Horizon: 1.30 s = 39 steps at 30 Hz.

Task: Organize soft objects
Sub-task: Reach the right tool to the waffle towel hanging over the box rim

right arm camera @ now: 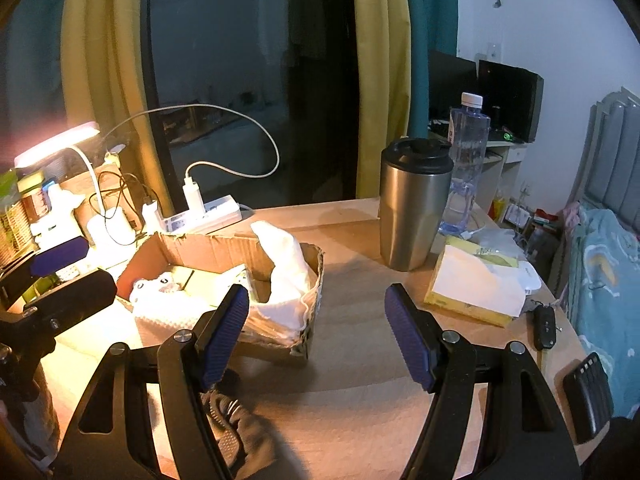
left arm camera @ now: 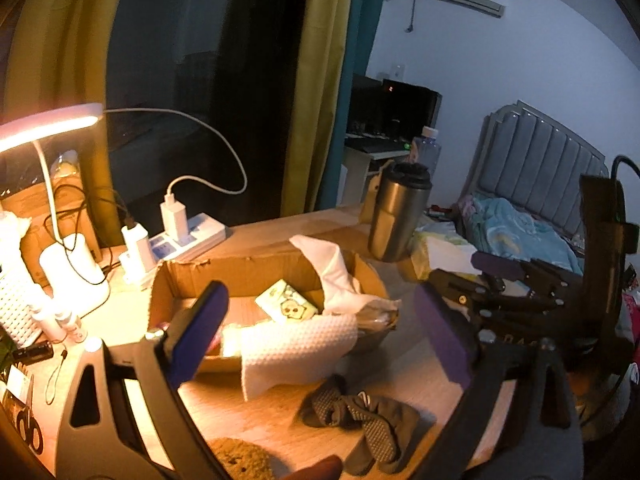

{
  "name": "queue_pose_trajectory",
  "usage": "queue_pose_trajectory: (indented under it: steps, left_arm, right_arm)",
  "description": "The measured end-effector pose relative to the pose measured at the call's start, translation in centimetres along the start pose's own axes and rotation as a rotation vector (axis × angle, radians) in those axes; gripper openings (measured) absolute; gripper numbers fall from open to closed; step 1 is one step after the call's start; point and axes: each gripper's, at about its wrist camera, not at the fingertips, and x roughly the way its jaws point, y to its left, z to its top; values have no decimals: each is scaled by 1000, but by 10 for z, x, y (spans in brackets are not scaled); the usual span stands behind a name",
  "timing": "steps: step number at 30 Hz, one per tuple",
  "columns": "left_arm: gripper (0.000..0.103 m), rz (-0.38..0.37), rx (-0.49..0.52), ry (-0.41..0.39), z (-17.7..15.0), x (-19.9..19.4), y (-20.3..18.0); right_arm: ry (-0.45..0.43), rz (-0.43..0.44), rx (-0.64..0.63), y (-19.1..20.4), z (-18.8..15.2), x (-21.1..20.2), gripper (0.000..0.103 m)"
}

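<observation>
Partly, the dark socks (right arm camera: 236, 436) hide behind the right hand-held gripper (right arm camera: 316, 336).

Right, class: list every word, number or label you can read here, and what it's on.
No text reads clearly.
Tissue box: print blurred.
Water bottle: label too small.
Power strip: markings blurred.
Green packet: print unreadable.
</observation>
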Motion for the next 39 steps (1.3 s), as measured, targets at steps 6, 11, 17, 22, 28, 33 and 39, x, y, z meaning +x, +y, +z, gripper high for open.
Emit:
queue_pose_trajectory:
  steps: [6, 11, 17, 22, 28, 33, 39]
  left_arm:
    - [94, 15, -17, -7, -8, -16, 10]
    - [94, 41, -38, -7, -19, -27, 26]
    - [94, 74, -66, 21, -39, -28, 46]
    - [94, 92, -97, 48, -53, -26, 67]
    - [94, 90, -130, 61, -63, -25, 85]
    - [94, 92, -141, 70, -69, -25, 98]
    - [94, 87, -155, 90, -75, -25, 115]
  right_arm:
    - [5, 10, -13, 13, -6, -5, 74]
    - [36, 43, -28, 28, -17, 1, 74]
    - [100, 96, -73, 58, -33, 21, 74]
    - [132, 119, -85, 79, -38, 39, 74]
    - [190, 169, -50, 99, -41, 65, 74]
    - [203, 160, -26, 110, -40, 78, 74]
    - [196, 155, 10, 114, -38, 82, 55]
